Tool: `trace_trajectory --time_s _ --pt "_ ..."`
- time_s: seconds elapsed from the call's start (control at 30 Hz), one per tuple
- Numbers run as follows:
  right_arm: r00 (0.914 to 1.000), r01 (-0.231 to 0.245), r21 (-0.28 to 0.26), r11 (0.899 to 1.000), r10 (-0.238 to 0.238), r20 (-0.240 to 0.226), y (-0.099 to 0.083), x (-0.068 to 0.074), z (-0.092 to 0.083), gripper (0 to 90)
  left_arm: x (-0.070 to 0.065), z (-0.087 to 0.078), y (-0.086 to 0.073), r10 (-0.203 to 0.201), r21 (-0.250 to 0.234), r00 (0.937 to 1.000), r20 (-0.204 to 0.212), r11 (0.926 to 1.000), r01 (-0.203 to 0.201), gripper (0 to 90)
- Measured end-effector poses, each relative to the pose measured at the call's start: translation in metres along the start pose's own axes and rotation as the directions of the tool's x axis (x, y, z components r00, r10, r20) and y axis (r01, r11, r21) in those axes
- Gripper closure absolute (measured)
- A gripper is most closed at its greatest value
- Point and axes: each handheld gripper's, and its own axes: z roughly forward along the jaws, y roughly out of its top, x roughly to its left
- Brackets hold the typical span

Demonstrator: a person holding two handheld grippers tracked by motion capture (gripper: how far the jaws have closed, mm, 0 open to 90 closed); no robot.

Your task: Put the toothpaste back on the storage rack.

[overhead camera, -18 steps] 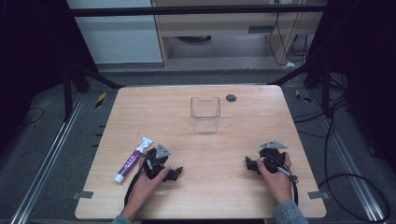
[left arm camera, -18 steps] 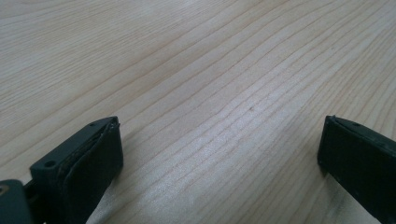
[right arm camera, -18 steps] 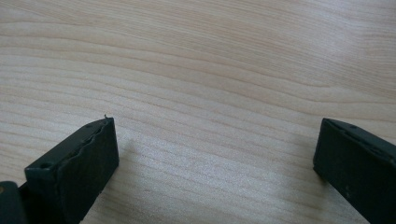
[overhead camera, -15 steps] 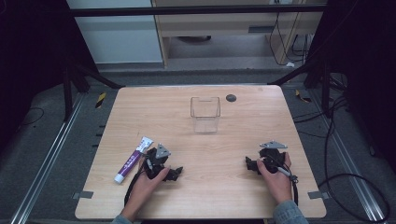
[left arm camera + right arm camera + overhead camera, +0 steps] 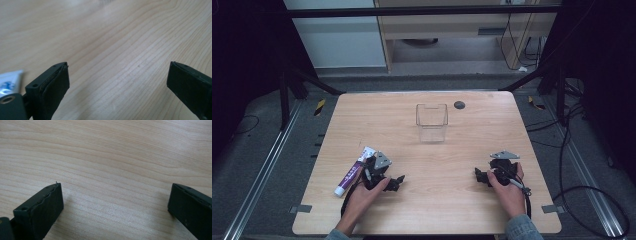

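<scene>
Both grippers, left gripper (image 5: 398, 181) and right gripper (image 5: 478, 176), are black with grey three-cornered plates, trailing black cables; the cuffs look like denim.

On the wooden table (image 5: 452, 210), a clear plastic container (image 5: 431, 123) stands upright toward the far edge, about midway across. A small round disc (image 5: 459, 104) lies just beyond it, a little to its right, near the table's far rim. At the near left, a toothpaste tube (image 5: 353, 171) lies flat, slanting from the near left to the far right. The left gripper (image 5: 382, 172) rests on the table just beside the tube, to its right. The right gripper (image 5: 497, 169) rests at the near right, well apart from the left one. The container stands farther back than both, between them.
</scene>
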Motion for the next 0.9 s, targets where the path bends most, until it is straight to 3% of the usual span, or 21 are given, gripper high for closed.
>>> trace_trajectory --time_s 0.13,0.2,0.43,0.5,0.53,0.57,0.63,0.73,0.9 --pt "1.0 0.0 0.0 1.0 0.0 -0.001 0.0 0.0 0.0 0.4 0.006 -0.017 0.005 0.026 -0.045 0.9996 -0.011 0.9987 -0.026 3.7" --pt "1.0 0.001 -0.001 1.0 -0.001 -0.004 0.0 0.0 0.0 0.4 0.012 -0.026 0.007 0.018 -0.051 0.9996 -0.021 0.9985 -0.019 3.6" --pt "0.9999 0.01 0.0 1.0 -0.01 -0.008 0.0 0.0 0.0 0.4 0.033 -0.042 0.005 -0.007 0.017 0.9978 -0.066 0.9998 0.008 4.2" --pt "0.9999 0.01 0.0 1.0 -0.01 -0.008 0.0 0.0 0.0 0.4 0.047 -0.048 0.0 -0.057 0.041 0.9937 -0.097 0.9973 0.061 3.5" --pt "0.9999 0.01 0.0 1.0 -0.01 -0.008 0.0 0.0 0.0 0.4 0.047 -0.048 0.0 -0.057 0.041 0.9937 -0.097 0.9973 0.061 4.0" --pt "0.9999 0.01 0.0 1.0 -0.01 -0.008 0.0 0.0 0.0 0.4 0.053 -0.051 -0.002 -0.094 0.056 0.9908 -0.097 0.9935 0.099 4.8" --pt "0.9999 0.011 -0.001 1.0 -0.011 -0.009 0.0 0.0 0.0 0.4 0.06 -0.054 -0.006 -0.121 0.064 0.9874 -0.102 0.9897 0.128 6.3" --pt "0.9999 0.012 -0.001 1.0 -0.012 -0.009 0.0 0.0 0.0 0.4 0.067 -0.057 -0.01 -0.129 0.096 0.9839 -0.124 0.9853 0.142 8.2" --pt "0.9998 0.015 0.0 1.0 -0.015 -0.013 0.0 0.0 0.0 0.4 0.076 -0.062 -0.016 -0.156 0.103 0.9786 -0.135 0.98 0.17 11.6"
